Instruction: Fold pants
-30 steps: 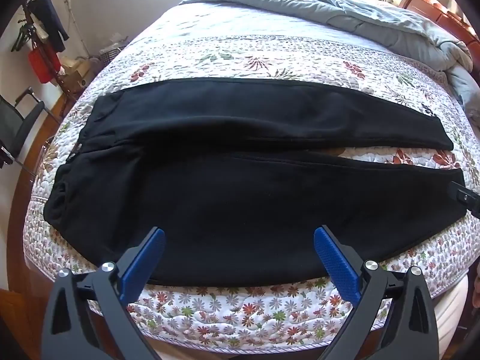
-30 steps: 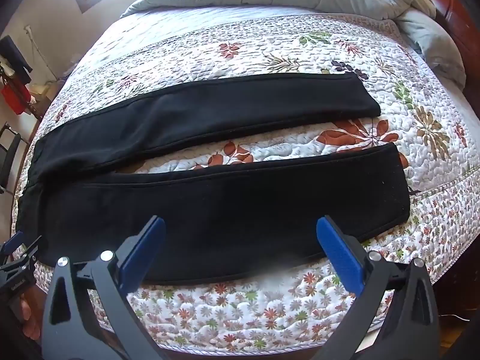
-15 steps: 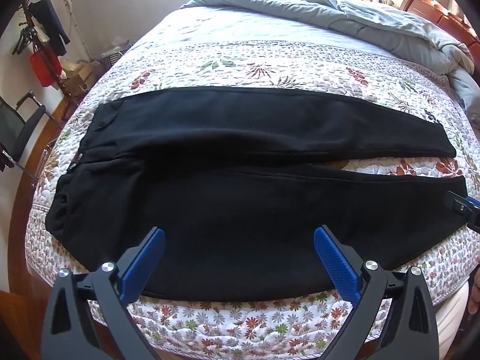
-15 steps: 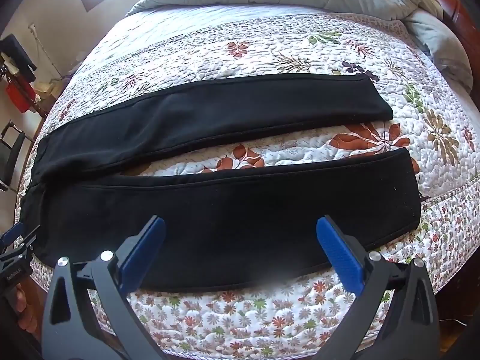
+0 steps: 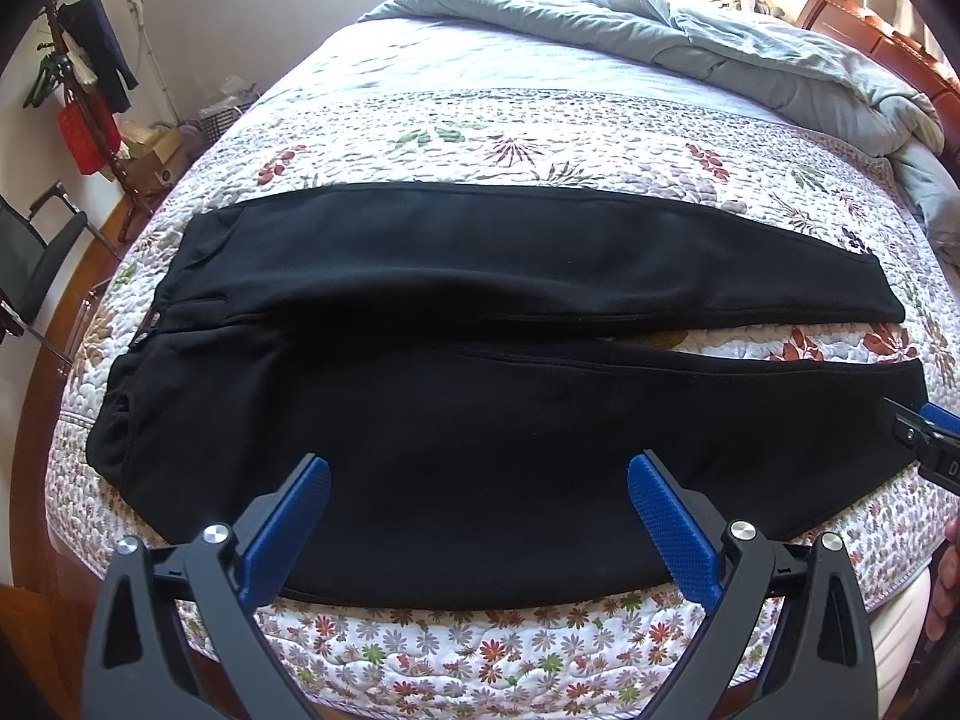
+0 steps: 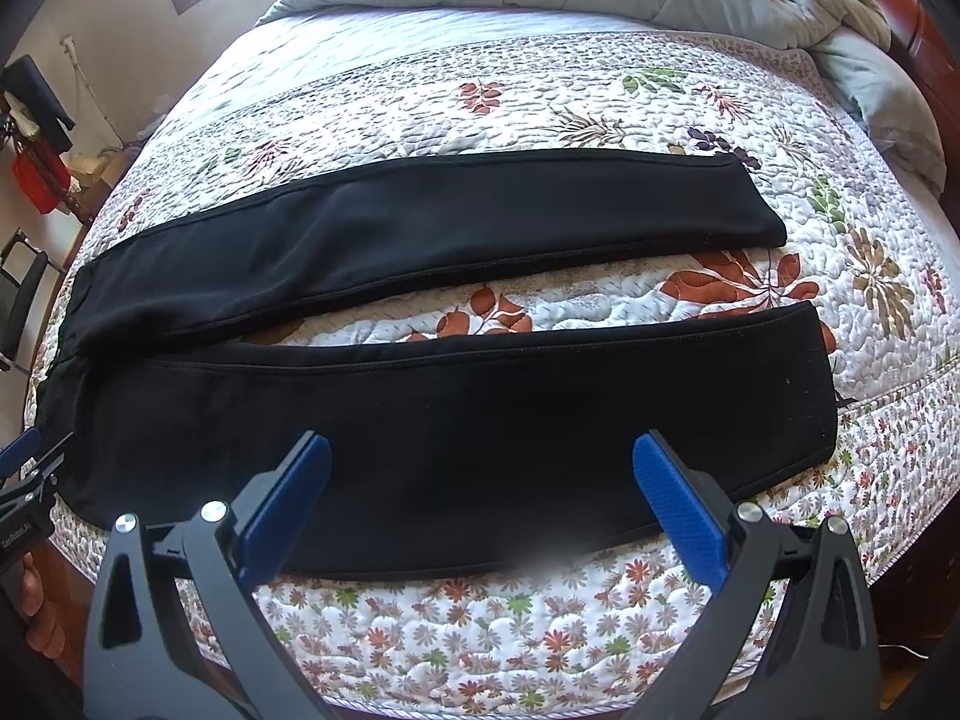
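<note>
Black pants (image 5: 480,372) lie flat across the bed, waist at the left, both legs spread apart to the right. They also show in the right wrist view (image 6: 480,420), with the leg cuffs at the right. My left gripper (image 5: 479,516) is open and empty, hovering over the near leg close to the waist end. My right gripper (image 6: 480,507) is open and empty over the near leg's lower half. Each gripper shows at the edge of the other's view: the right one (image 5: 924,438), the left one (image 6: 27,480).
The bed has a floral quilt (image 5: 480,660) and a rumpled grey duvet (image 5: 690,42) at the far end by a wooden headboard (image 5: 870,30). A chair (image 5: 36,258) and a coat rack (image 5: 84,96) stand on the floor at the left.
Both grippers have moved a little forward over the near edge of the pants; the pants sit lower in both views. Jaws stay open and the pants have not moved.
</note>
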